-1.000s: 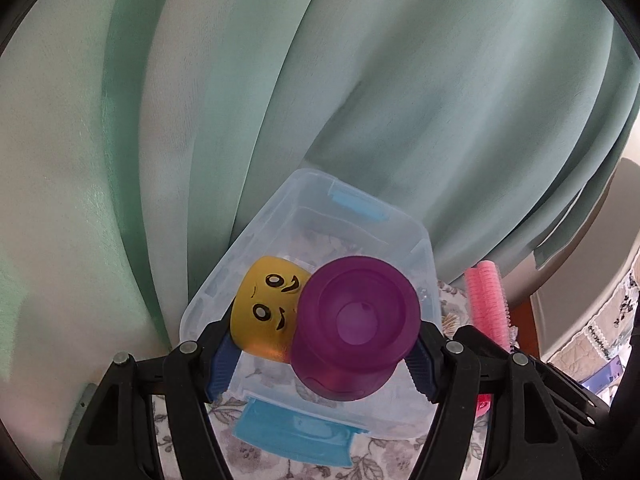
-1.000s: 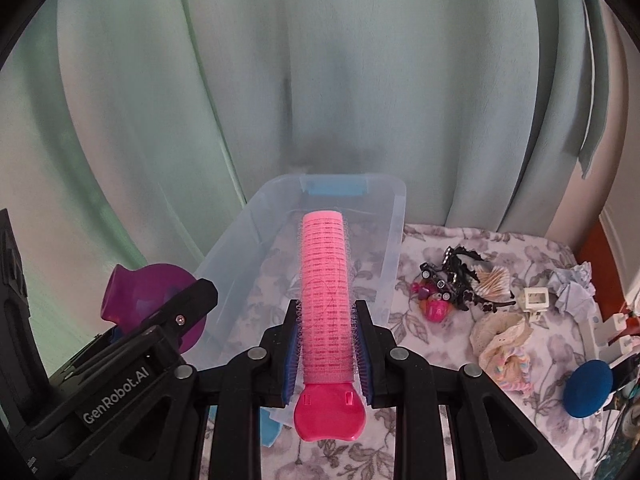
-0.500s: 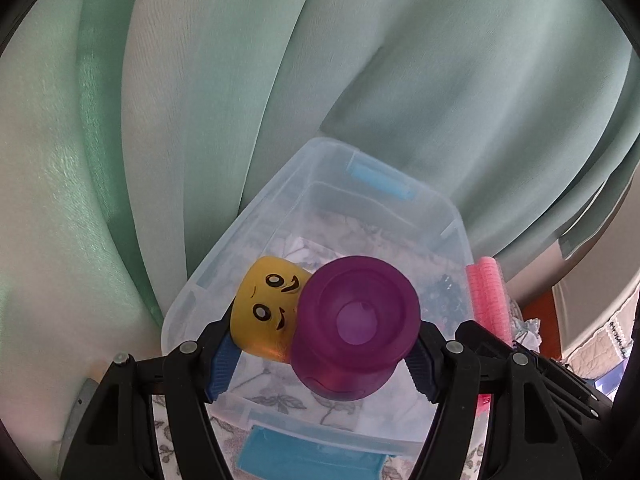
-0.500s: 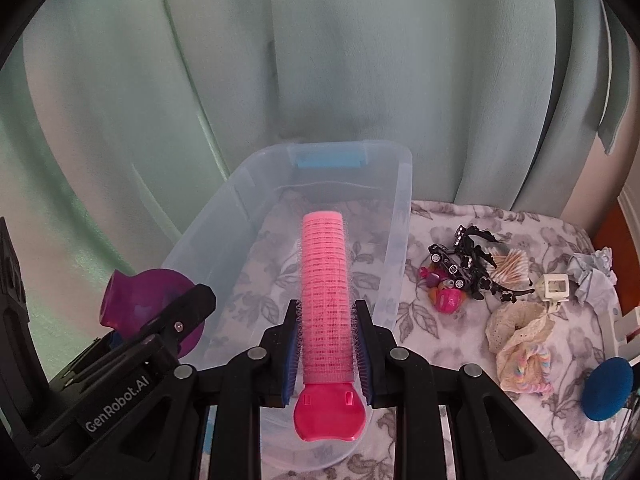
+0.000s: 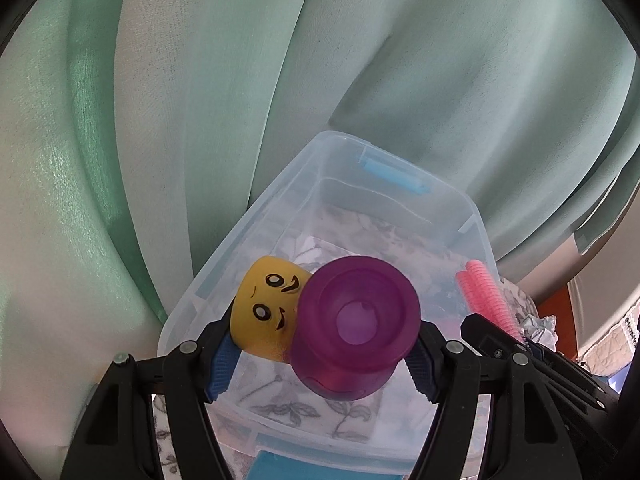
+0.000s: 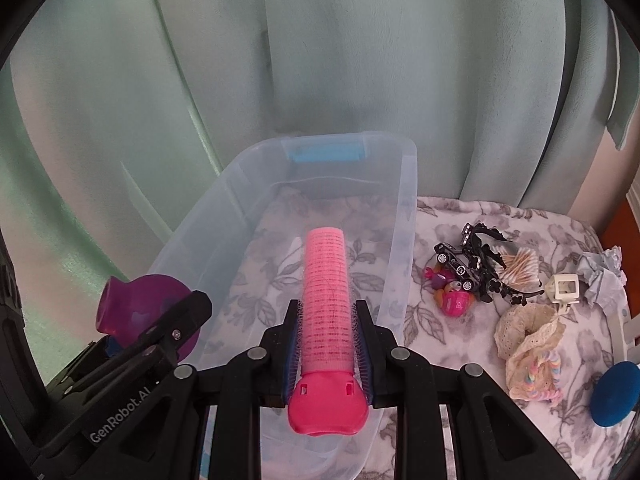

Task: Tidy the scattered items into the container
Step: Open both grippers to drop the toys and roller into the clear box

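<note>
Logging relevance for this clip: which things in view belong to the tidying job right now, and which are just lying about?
In play:
- clear bin
- pink hair roller in right claw
- purple cup and yellow toy head in left claw

Lying about:
- toy car
- lace scrunchie
- blue puff
- curtain

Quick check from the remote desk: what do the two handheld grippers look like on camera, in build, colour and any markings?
Both are black plastic linkage frames with silver pivot pins. The left gripper has blue pads on its fingers, and its body shows white GenRobot.AI lettering in the right wrist view. The right gripper has blue ribbed pads. No cables, hands or sleeves show.
</note>
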### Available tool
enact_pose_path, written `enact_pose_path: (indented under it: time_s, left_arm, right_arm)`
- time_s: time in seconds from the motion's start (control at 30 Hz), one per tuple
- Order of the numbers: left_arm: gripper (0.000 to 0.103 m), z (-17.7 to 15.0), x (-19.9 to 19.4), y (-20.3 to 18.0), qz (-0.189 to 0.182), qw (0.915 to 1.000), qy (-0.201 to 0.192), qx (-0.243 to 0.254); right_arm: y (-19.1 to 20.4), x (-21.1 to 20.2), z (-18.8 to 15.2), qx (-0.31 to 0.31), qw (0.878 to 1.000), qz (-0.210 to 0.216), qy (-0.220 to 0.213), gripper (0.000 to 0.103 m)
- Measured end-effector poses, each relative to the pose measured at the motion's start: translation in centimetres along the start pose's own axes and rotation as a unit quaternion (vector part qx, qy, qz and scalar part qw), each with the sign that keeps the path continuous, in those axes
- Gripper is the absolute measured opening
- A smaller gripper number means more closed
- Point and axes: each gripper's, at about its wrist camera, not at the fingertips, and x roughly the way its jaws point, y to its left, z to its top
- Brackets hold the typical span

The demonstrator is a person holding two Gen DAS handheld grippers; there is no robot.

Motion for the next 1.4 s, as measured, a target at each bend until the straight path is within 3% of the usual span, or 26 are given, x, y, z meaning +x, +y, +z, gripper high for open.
enact_pose_path:
  time_s: [0.43,0.97,1.4]
  left_arm:
    - [0.072,0.1,-0.1,0.0,-0.006,1.0000,0.005,-0.001]
    - [0.074,0.5,-0.9,-0.5,-0.014,0.9999,0.000,-0.004]
    - [0.081,0.4,-5.5,-2.9,-0.026,0.9990,-0.031,0.018]
  right_arm:
    - [0.1,-0.6,0.1,0.001,1.000,-0.005,-0.006,0.028]
    - [-0.3,-2.4,0.2,0.008,1.000,-0.012,-0.024,0.048]
    - [-1.7,-8.2,-0.8,0.025,0.997,-0.014,-0.071,0.061]
